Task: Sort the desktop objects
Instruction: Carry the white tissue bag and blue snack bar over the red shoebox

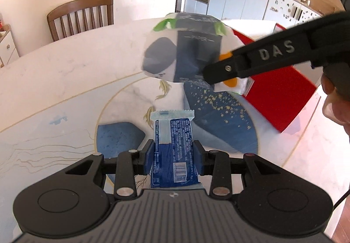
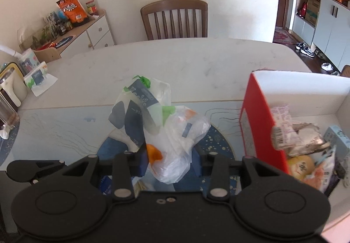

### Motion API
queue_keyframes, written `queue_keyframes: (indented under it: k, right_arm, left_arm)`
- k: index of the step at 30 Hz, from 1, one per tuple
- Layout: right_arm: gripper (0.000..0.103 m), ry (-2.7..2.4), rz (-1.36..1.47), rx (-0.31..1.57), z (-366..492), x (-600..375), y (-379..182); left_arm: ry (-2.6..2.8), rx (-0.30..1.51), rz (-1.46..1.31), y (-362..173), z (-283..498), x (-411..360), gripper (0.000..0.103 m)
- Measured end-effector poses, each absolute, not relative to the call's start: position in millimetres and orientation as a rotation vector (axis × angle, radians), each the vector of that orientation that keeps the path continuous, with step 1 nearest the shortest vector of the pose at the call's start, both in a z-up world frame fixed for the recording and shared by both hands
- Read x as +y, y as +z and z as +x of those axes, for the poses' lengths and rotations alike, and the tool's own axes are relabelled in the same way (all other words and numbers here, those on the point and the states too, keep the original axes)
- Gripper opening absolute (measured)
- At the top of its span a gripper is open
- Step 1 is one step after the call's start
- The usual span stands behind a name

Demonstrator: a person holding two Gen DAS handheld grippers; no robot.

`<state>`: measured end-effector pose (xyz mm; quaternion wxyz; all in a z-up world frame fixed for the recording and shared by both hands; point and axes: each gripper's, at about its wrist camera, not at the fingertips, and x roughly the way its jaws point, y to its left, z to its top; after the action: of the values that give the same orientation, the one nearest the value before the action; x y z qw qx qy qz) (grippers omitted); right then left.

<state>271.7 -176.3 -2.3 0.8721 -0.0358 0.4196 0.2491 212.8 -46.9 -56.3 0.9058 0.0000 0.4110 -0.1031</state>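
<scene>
My left gripper (image 1: 172, 155) is shut on a blue snack packet (image 1: 172, 146) and holds it above the table mat. My right gripper (image 2: 169, 159) is shut on a white, grey and green tissue pack (image 2: 153, 120) and holds it in the air. That pack also shows in the left wrist view (image 1: 175, 52), with the right gripper's black finger (image 1: 251, 61) across it. A red box (image 2: 258, 120) with a white inside stands at the right and holds several snack packets (image 2: 306, 144). It shows in the left wrist view (image 1: 284, 92) behind the pack.
A white table (image 2: 175, 59) carries a blue patterned mat (image 1: 218, 129). A wooden chair (image 2: 175, 17) stands at the far side. A tissue pack (image 2: 37, 78) and a glass jar (image 2: 8, 98) sit at the table's left edge. A sideboard (image 2: 83, 32) with snacks stands behind.
</scene>
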Motion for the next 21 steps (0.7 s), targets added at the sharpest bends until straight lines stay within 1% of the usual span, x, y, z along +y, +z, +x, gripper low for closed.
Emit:
queue_keyframes:
  k: [21]
  right_arm:
    - [0.039,0.419,0.007,0.823,236,-247,42]
  left_arm:
    - [-0.275,0.742,0.018,13,200,-73,0.036]
